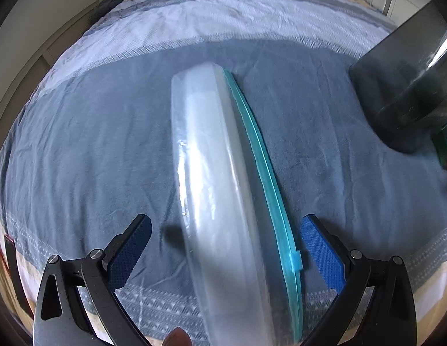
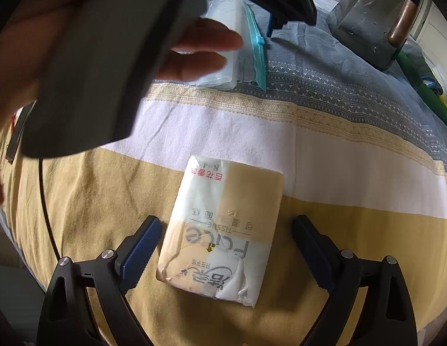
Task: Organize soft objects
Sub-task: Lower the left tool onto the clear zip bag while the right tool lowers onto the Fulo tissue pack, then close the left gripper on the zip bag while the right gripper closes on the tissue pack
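Task looked early: both grippers wide apart, L gripper [image 1: 223, 248] straddling zip bag [image 1: 220, 173] on bed [image 1: 79, 144], R gripper [image 2: 226, 248] around tissue pack [image 2: 220, 230], nothing bagged yet.

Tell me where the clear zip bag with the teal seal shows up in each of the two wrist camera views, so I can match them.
Left wrist view: the zip bag runs down the centre, between the open fingers of the left gripper.
Right wrist view: it lies at upper centre, partly behind a hand, far beyond the tissue pack.
Shared landmark: the bag's blue slider, on the striped bedspread.
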{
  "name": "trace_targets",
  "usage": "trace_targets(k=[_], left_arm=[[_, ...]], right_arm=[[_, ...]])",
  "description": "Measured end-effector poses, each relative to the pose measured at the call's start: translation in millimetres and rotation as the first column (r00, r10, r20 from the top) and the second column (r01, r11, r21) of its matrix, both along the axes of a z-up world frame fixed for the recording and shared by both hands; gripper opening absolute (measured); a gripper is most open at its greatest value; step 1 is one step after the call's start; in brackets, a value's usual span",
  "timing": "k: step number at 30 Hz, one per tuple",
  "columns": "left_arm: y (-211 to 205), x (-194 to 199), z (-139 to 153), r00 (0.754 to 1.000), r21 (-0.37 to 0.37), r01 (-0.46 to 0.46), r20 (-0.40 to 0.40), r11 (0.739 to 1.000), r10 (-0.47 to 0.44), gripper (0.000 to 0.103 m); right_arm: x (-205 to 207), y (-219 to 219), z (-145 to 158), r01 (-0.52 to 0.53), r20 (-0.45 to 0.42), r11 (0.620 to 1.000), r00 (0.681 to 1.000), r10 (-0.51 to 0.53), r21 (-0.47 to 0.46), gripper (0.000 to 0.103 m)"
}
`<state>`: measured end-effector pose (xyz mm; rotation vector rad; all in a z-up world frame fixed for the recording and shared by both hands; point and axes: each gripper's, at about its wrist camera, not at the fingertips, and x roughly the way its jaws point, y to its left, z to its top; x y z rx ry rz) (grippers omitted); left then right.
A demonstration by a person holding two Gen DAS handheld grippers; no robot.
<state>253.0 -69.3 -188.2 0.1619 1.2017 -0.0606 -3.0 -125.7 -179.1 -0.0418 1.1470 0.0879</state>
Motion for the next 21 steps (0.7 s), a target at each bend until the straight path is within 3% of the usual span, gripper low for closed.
trace_targets(k=[10,12,16,19,21], left_arm=[[8.2,11.3,-16.5,0.999,-0.057,-0.008,-0.034,0.998,0.006,0.102],[7.7,12.5,-16.8,0.999,-0.060,-0.008,-0.032,0.998,0.007,0.102],[7.6,11.9,-16.8,1.000,-0.060,-0.008,-0.029,0.998,0.007,0.102],[7.4,11.4,-17.2,1.000,-0.060,-0.008,-0.023,0.998,0.007,0.098],[4.7,10.3,-16.5,1.000,-0.063,-0.004,-0.013,0.998,0.003,0.088]], right_arm=[[-2.2,1.8,-1.7,-0.006,0.012,1.000,1.000,0.006,-0.015,0.092],[-3.7,6.9,-0.4,-0.012,0.022,0.999,1.000,0.013,-0.032,0.087],[-6.0,12.0,3.7,-0.036,0.045,0.998,0.998,0.038,-0.054,0.061],[-6.7,11.0,4.4,-0.042,0.045,0.998,0.998,0.044,-0.049,0.057],[-8.1,6.5,6.7,-0.055,0.047,0.998,0.997,0.057,-0.037,0.056]])
